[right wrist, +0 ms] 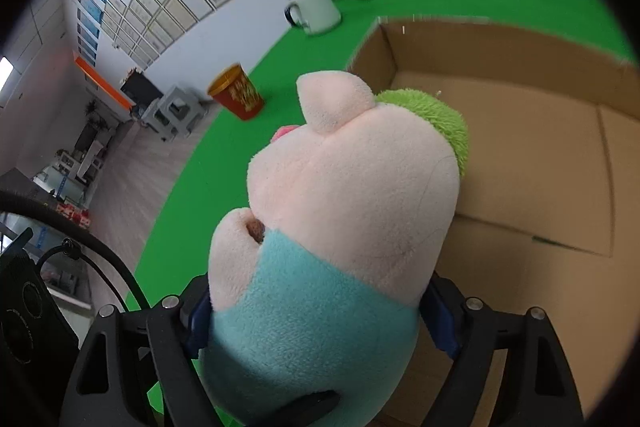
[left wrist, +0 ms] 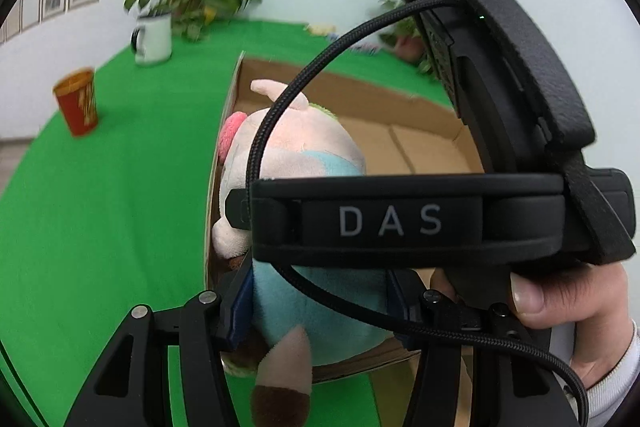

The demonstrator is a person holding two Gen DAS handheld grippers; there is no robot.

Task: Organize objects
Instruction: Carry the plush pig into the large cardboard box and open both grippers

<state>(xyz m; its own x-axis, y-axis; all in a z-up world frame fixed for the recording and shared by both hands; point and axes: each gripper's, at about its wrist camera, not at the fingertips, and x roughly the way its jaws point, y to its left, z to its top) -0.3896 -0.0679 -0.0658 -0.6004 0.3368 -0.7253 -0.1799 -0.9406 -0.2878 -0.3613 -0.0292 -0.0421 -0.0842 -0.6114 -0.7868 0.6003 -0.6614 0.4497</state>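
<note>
Both of my grippers hold one plush pig (right wrist: 336,227) by its blue body, the left gripper (left wrist: 320,311) and the right gripper (right wrist: 316,319) each pressed against its sides, and the toy hangs over the near left corner of the open cardboard box (right wrist: 520,163). To do this step well, I think I should lower it further toward the box floor, away from the left wall, and then free both grippers together so it does not tip out.

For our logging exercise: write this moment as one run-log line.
held: pink plush pig in blue shirt | by: left gripper, right gripper | over: open brown cardboard box | table: green cloth
</note>
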